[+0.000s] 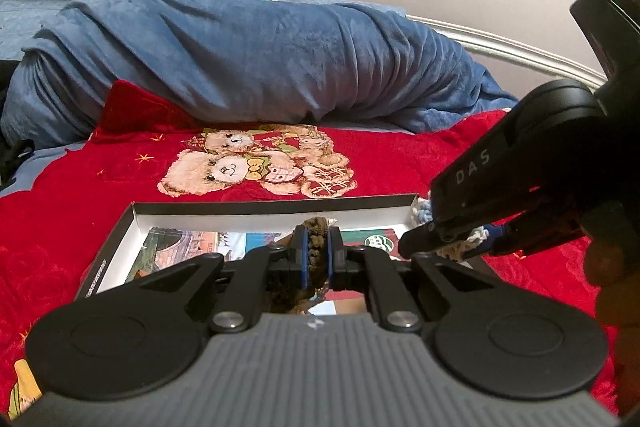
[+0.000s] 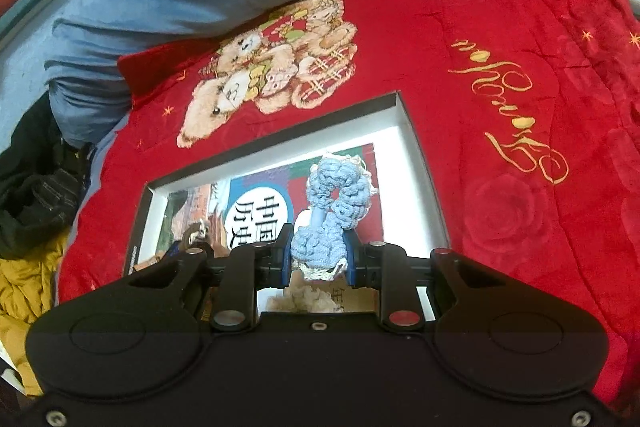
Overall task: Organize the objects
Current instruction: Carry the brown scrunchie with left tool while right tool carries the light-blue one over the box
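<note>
My left gripper (image 1: 316,255) is shut on an olive-brown crocheted scrunchie (image 1: 316,247) and holds it over the open box (image 1: 256,207). The box is black outside, white inside, with a picture book (image 1: 192,243) on its floor. My right gripper (image 2: 319,253) is shut on a light-blue crocheted scrunchie (image 2: 336,199) with a white lace trim, also over the box (image 2: 416,163). In the left wrist view the right gripper (image 1: 424,241) comes in from the right over the box's right edge. The left gripper's tip and its brown scrunchie (image 2: 197,231) show at the box's left in the right wrist view.
The box lies on a red blanket (image 1: 380,163) with a teddy-bear print (image 1: 260,163), spread on a bed. A rolled blue blanket (image 1: 240,59) lies behind it. Dark and yellow clothes (image 2: 28,227) are heaped at the bed's left.
</note>
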